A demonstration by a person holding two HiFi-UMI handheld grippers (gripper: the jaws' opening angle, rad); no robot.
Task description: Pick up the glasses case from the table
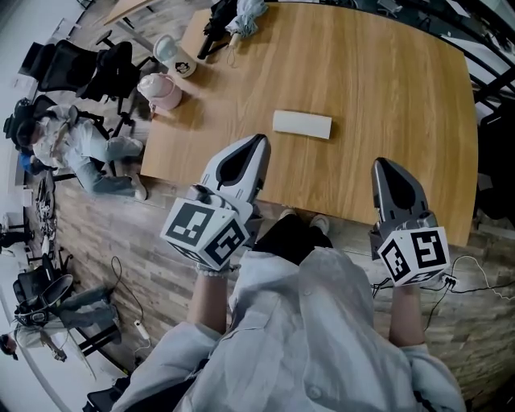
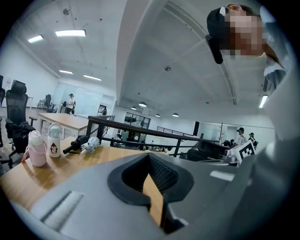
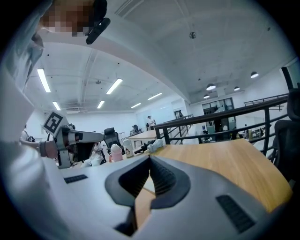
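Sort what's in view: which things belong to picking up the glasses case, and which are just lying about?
For the job: glasses case, table, left gripper, right gripper (both shut, empty).
Lying about: pink bottle, white bottle, folded umbrella, near the table's far left corner.

Bright, even — ceiling strips (image 2: 70,33) overhead; fisheye warp w/ dark corners.

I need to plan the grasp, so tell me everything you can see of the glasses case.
The glasses case is a pale, off-white, elongated rectangular box with rounded corners, apparently closed; its material cannot be told. It lies flat near the middle of the wooden table, touching only that surface.
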